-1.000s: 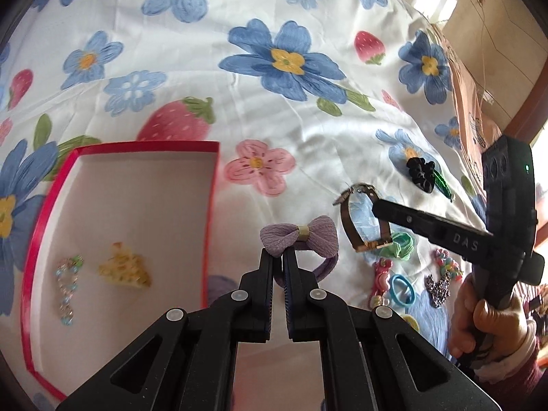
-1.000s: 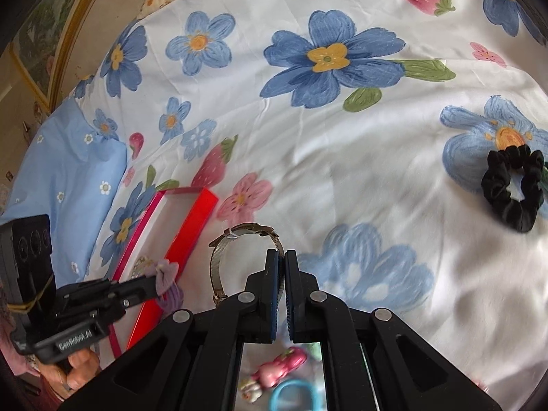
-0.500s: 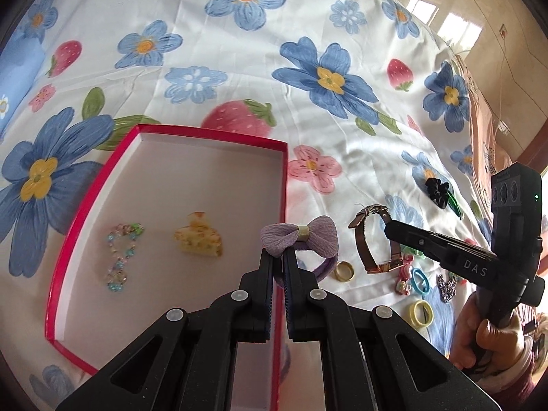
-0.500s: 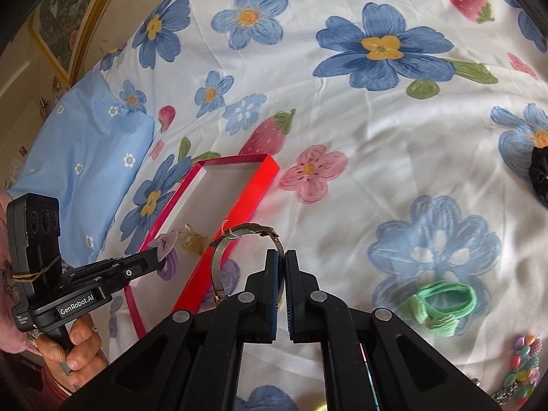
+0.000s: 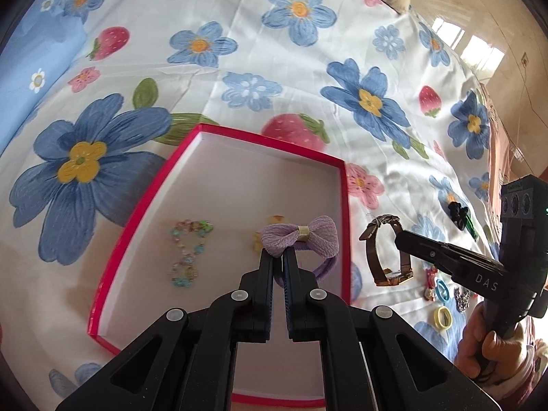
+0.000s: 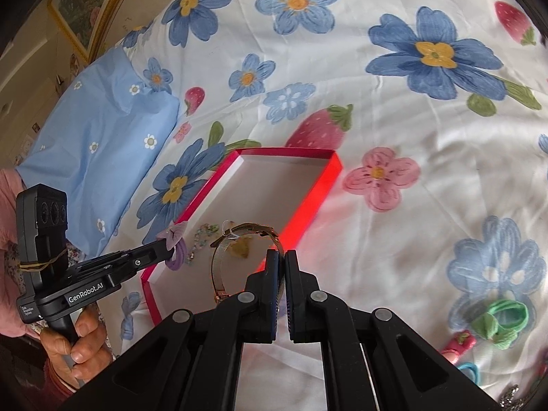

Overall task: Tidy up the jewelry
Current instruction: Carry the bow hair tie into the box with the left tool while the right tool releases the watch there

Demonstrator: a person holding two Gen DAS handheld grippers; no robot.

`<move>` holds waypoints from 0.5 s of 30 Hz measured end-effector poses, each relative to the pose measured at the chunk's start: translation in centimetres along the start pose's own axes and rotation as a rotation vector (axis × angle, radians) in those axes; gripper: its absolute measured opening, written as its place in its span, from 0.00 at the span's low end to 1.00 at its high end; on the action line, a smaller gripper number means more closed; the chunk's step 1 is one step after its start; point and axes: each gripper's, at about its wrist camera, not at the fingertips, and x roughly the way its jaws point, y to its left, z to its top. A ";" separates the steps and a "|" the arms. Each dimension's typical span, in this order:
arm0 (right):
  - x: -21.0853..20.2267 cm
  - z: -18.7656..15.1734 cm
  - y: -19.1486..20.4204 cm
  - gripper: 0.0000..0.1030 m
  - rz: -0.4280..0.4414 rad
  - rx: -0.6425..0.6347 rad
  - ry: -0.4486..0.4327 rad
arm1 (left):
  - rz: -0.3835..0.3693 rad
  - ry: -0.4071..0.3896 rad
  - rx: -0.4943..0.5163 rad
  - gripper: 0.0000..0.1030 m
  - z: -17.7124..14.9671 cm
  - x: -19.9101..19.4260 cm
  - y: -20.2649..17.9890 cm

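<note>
Down my left gripper (image 5: 278,257) I see my fingers clamped on the elastic loop of the purple bow hair tie (image 5: 301,236), so the bow stands up at my tips. Beyond and beneath them lies the red box (image 5: 144,215), with a beaded bracelet (image 5: 186,251) off to the left of my fingers and a yellow piece half hidden behind the bow. Down my right gripper (image 6: 281,260) my fingers are pinched on the band of the watch (image 6: 239,246), its loop hanging to their left so it dangles free above the box's near end, by my judgement ready to drop in.
</note>
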 end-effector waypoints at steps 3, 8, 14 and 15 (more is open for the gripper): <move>0.9 0.2 1.2 0.03 0.013 -0.021 0.014 | 0.018 -0.004 -0.023 0.04 -0.2 -0.5 1.2; 2.6 0.0 3.6 0.04 0.033 -0.065 0.037 | 0.040 0.003 -0.062 0.05 -0.4 -0.6 3.1; 5.1 -0.6 5.5 0.04 0.027 -0.109 0.090 | 0.049 0.029 -0.118 0.05 -0.8 0.1 5.1; 5.7 -0.7 5.7 0.04 0.022 -0.113 0.103 | 0.049 0.035 -0.124 0.05 -0.8 0.4 5.4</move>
